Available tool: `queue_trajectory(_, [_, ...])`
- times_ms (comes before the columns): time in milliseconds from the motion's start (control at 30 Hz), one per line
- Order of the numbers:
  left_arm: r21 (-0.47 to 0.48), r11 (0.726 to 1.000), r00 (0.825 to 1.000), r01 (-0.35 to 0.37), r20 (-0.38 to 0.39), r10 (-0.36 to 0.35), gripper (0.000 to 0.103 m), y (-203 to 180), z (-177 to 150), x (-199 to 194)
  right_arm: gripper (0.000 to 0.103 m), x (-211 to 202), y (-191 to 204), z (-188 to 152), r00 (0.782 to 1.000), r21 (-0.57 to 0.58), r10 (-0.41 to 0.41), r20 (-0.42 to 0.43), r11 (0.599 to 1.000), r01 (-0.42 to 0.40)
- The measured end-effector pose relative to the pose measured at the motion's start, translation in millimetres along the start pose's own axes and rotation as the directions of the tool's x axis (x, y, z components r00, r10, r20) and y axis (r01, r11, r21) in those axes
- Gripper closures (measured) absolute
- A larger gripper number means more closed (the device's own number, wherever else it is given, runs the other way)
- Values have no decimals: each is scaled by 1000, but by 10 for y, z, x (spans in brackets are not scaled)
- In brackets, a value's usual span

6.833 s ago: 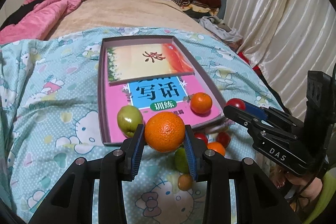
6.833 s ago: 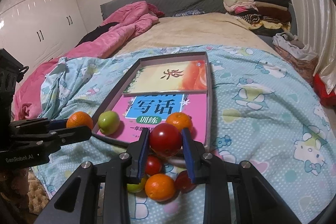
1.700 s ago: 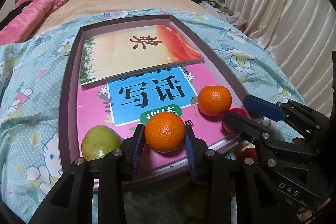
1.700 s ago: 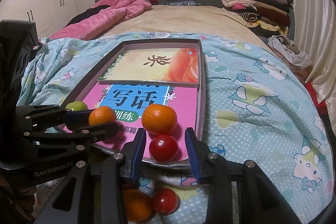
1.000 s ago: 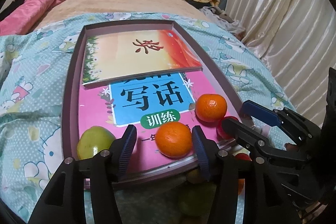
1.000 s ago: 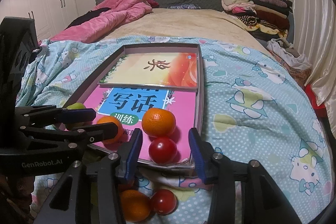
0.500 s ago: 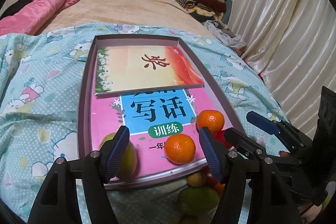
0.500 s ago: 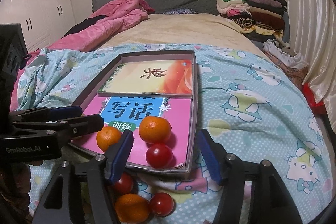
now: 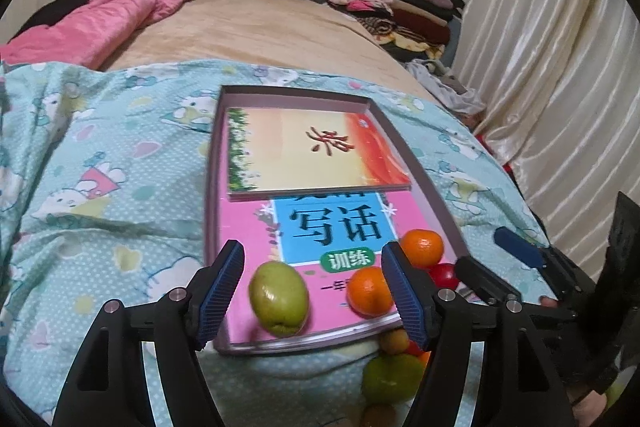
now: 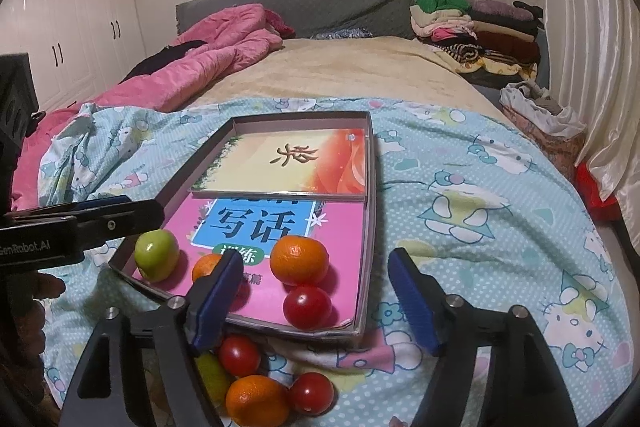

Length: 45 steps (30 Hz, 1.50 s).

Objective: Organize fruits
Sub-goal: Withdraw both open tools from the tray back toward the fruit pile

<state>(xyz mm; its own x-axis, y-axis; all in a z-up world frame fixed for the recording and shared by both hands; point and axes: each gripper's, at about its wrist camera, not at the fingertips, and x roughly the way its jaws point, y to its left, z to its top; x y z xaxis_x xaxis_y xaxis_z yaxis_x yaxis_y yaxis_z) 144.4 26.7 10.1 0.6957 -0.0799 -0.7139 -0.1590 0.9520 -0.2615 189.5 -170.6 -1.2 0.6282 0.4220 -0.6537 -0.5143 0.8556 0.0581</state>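
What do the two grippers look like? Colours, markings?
Both alike: left gripper and right gripper have black angular linkage arms with silver pivot screws and blue ribbed pads on the jaws. White "GenRobot.AI" lettering marks the left one's side. No cables or sleeves visible.

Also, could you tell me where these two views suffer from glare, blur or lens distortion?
Left wrist view: the green fruit in the tray looks slightly smeared, the curtain is shiny, and the fisheye corners are black. Right wrist view: sharper; a small highlight sits on the tomato, and the wardrobe doors bow with the lens.
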Motion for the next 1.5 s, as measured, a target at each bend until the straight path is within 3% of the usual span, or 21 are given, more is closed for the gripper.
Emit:
queue_trajectory(67, [-15,1000,1000,-6,-1,6,26,35,-6,-14,24,-27,-15,8,1000,6,0,12,1000,0])
queue_trajectory(633, [-27,1000,999,-13,49,14,25,110,-4,-304,23,-273,-125,87,996,62,-5,86,998,-1])
queue_trajectory(767, [-17,1000,999,-7,49,8,25,76,-22,-356,15,-363,-152,71,995,69,-25,96,997,19])
queue_trajectory(900, [-2,1000,999,0,43,0,25,14,-49,-388,15,-444,-165,64,994,77,-30,110,997,21])
queue_trajectory(1500, [54,997,999,45,12,-46,25,-206,-186,-484,12,-586,-129,20,995,100,-15,99,995,5])
